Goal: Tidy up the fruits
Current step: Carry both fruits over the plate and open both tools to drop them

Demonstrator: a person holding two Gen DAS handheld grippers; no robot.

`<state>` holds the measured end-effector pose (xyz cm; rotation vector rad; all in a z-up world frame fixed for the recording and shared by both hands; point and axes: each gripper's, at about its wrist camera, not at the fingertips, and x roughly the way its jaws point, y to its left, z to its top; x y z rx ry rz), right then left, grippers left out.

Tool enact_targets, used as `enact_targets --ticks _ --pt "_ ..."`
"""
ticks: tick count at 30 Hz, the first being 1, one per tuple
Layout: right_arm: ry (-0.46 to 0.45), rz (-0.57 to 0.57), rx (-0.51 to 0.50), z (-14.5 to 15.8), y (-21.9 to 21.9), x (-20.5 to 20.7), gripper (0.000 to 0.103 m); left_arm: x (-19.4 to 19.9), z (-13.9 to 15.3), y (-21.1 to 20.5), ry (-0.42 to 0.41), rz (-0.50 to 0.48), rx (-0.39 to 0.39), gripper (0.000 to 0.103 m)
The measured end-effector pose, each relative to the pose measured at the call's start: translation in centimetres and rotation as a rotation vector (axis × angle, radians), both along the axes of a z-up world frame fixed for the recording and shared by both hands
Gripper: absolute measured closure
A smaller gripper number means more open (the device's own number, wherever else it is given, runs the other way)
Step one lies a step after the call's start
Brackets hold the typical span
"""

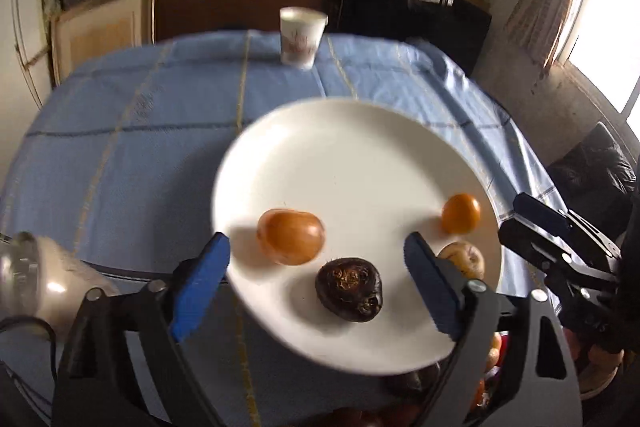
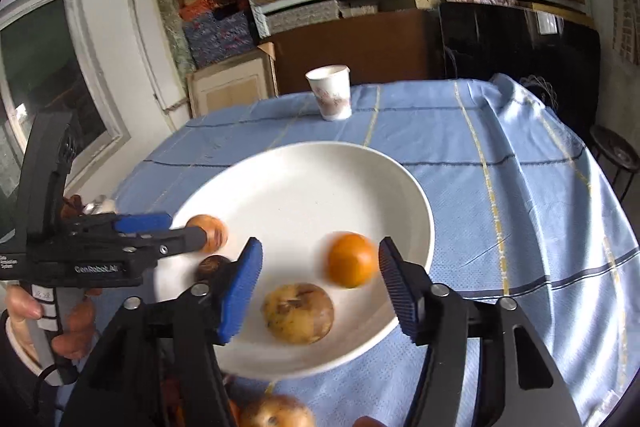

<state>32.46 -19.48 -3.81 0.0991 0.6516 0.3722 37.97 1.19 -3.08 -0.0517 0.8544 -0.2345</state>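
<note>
Both tongs stood wide apart with nothing between their ribbed blue pads: the left gripper (image 1: pixel 316 283) hung over the near part of the white plate (image 1: pixel 344 155), the right gripper (image 2: pixel 320 287) over the same plate's (image 2: pixel 304 187) near rim. Smooth, round and glossy, the plate lay on a pale blue woven tablecloth (image 1: pixel 132 147) crossed by thin yellow and dark stripes. Four fruits sat on it, well apart: a large orange fruit (image 1: pixel 291 236) with a shiny skin, a small round orange (image 2: pixel 352 259), a dark wrinkled fruit (image 1: pixel 349 289) with a rough surface, and a tan speckled fruit (image 2: pixel 298 313), flattened and blotchy. From the left wrist the tan fruit was half hidden behind the right-hand pad; from the right wrist the dark fruit was mostly covered. More fruit at the bottom edges was cut off and blurred, its kind unclear. A printed paper cup (image 1: pixel 301 37) stood upright at the table's far side.
</note>
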Motion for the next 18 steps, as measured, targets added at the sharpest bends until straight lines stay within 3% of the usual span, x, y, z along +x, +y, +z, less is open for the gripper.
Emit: enact_targets --ticks 5,9,14,18 --pt "-0.102 0.041 -0.007 2.3 -0.3 -5.5 0.034 -5.8 2.6 0.2 -0.092 -0.050 0.020 0.009" --pt "-0.070 0.106 0.037 1.4 -1.1 -9.1 0.033 -11.4 2.7 0.8 -0.118 -0.111 -0.044 0.008" --pt "-0.039 0.144 -0.036 -0.2 -1.1 -13.5 0.033 -16.4 0.2 1.4 -0.102 -0.156 -0.117 0.007" --pt "0.016 0.209 -0.082 -1.7 -0.6 -15.5 0.033 -18.2 -0.4 1.5 -0.127 -0.133 -0.081 0.007"
